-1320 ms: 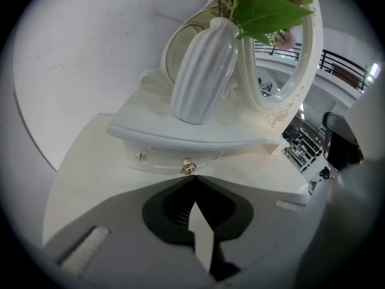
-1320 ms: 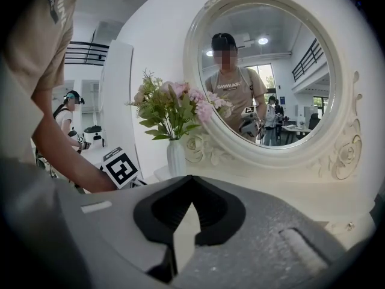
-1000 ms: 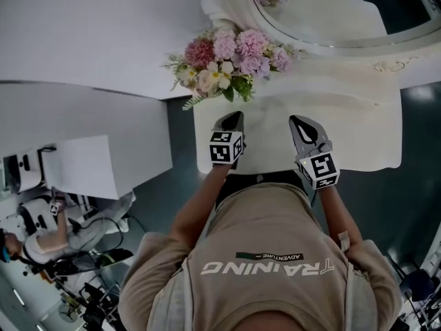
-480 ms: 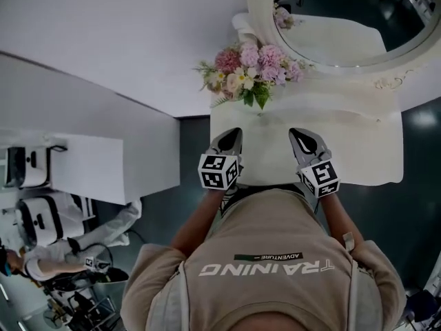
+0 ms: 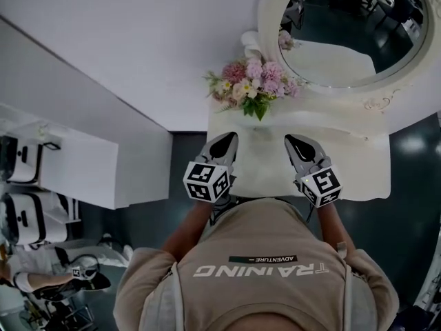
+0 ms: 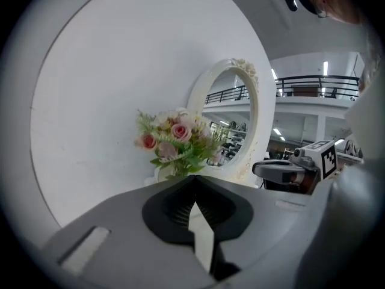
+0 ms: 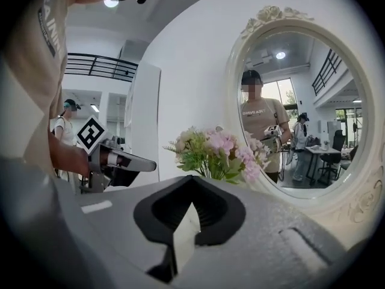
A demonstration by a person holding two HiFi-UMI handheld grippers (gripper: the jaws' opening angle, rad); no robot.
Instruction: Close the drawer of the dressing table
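Left tongs (image 5: 224, 142) and right tongs (image 5: 295, 143) are pressed together, empty, worktop (image 5: 358, 163) under them; drawer is hidden, so I'd push its front evenly with both.

Your left claw (image 6: 194, 184) has its jaws tip to tip, nothing between them. Beyond stands a pink bouquet (image 6: 177, 142) against the white wall (image 6: 108, 83), an oval mirror (image 6: 231, 119) just right of it, and your right claw (image 6: 281, 170) farther right.
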